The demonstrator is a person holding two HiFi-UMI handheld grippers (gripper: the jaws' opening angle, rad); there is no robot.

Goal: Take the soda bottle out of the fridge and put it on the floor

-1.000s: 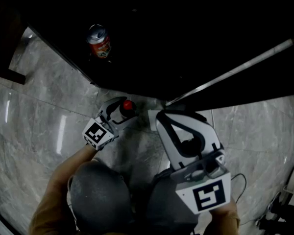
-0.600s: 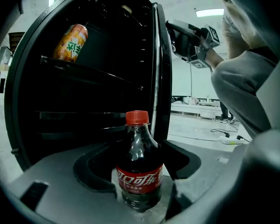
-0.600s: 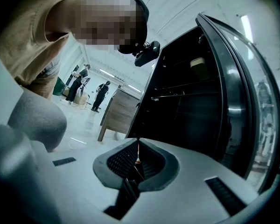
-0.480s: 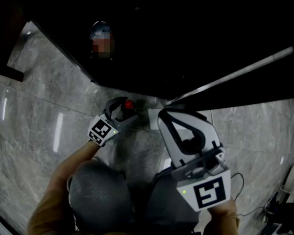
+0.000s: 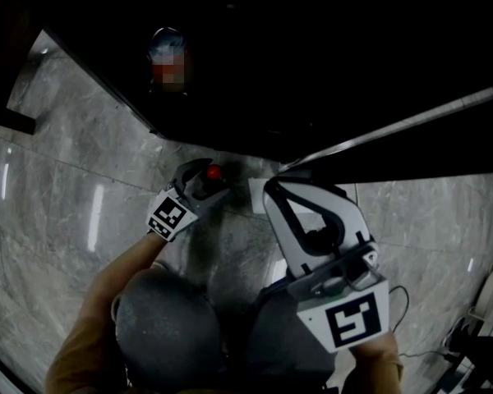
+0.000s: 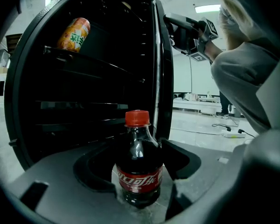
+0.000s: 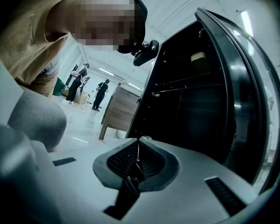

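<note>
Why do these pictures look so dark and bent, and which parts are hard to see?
Head view: dim overall, the fridge nearly black, pale glare streaks on the marble floor. Left gripper view: the wide lens bows the fridge frame, yet the soda bottle is sharp, with small highlights. Right gripper view: bowed likewise, corners blacked out, the ceiling washed pale.

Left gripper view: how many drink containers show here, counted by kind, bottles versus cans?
Bottles: 1, the soda bottle with the red cap.
Cans: 1, the orange can up on a fridge shelf.
Total: 2
</note>
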